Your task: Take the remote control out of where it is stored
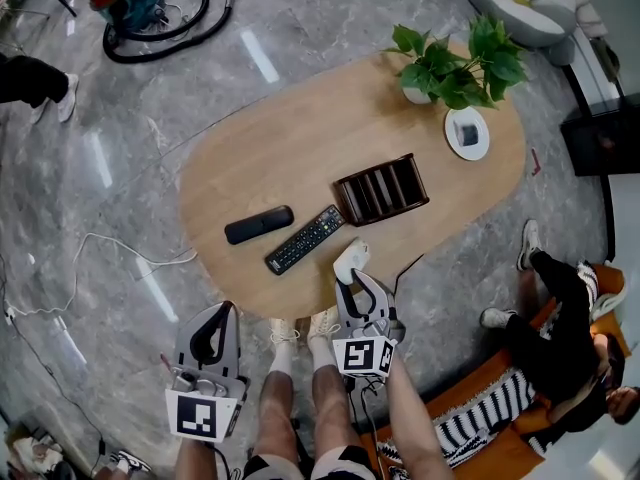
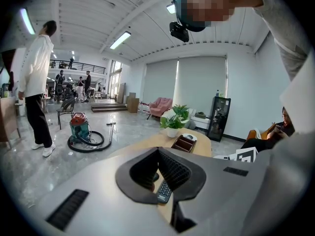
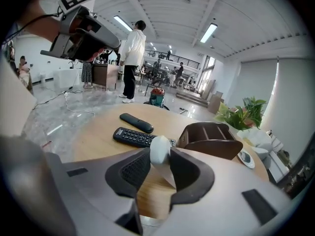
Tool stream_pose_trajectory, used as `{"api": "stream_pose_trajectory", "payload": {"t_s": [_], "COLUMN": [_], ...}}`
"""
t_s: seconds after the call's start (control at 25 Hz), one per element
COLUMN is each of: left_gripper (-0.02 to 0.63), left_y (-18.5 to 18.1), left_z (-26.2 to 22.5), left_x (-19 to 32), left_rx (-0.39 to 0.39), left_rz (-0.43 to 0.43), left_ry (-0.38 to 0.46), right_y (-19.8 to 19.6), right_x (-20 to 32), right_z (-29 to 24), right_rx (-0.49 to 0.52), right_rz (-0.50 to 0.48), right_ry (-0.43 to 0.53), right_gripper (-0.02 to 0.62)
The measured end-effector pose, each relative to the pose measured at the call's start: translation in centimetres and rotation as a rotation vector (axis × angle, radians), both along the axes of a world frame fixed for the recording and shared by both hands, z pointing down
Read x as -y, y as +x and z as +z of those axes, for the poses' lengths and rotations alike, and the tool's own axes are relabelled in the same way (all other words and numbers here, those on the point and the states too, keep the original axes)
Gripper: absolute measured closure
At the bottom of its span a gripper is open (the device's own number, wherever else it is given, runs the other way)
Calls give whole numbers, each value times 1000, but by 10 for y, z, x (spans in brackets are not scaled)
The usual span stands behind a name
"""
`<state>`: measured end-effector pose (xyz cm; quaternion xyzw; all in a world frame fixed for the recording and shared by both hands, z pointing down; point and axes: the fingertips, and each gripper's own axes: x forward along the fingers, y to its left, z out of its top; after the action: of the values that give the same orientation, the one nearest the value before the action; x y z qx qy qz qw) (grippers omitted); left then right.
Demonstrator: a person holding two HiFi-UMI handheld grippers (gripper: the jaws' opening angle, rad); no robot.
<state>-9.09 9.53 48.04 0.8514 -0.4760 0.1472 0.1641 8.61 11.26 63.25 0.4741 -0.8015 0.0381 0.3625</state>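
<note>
Looks like the take-out step is basically at its tail end: the brown slotted holder (image 1: 382,188) sits mid table (image 1: 300,128), and from above all its slots look empty. 3 remotes are out on the wood: a long black remote (image 1: 305,239) with buttons, a short black remote (image 1: 259,224) just left of it, and a white remote (image 3: 160,151) at the near edge, which is the 1 in play.

The right tongs (image 1: 352,271) stand fairly wide around that white remote. It leans on 1 pad with a sliver of gap on the other side, so I'd call it resting on the table rather than clamped. The left tongs (image 2: 158,151) are pinched together with nothing in them, hanging off the table's near side by the person's legs.

Next move, my guess: back the right tongs straight off without dragging the white remote along, since it's close to the rim.

View stuff: only the head view looks down into the holder slots. The right gripper view gets the holder side-on so can't check them, but it's the only 1 showing the pad gap. The left gripper view misses the white remote altogether, just the long black remote peeking under its tips
</note>
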Motion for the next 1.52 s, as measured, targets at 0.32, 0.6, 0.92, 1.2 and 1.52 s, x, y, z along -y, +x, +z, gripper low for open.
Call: {"api": "stream_pose_trajectory", "payload": {"t_s": [0.32, 0.6, 0.92, 1.2, 1.52], "left_gripper": [601, 601, 601, 601, 601], "left_y": [-9, -17, -20, -30, -34], "left_z": [12, 26, 28, 41, 45], "left_x": [-3, -11, -11, -13, -17], "left_rx": [9, 21, -14, 48, 49], "left_rz": [-7, -9, -6, -18, -20], "left_ry": [-20, -33, -32, -49, -69], "right_y": [-18, -29, -42, -46, -44], "right_x": [-8, -17, -21, -26, -27], "right_z": [11, 26, 39, 53, 56], "right_rx": [-48, -89, -55, -91, -48], "right_rz": [-51, -100, -118, -148, -96], "right_ry": [3, 4, -25, -20, -48], "right_gripper": [477, 466, 465, 466, 466]}}
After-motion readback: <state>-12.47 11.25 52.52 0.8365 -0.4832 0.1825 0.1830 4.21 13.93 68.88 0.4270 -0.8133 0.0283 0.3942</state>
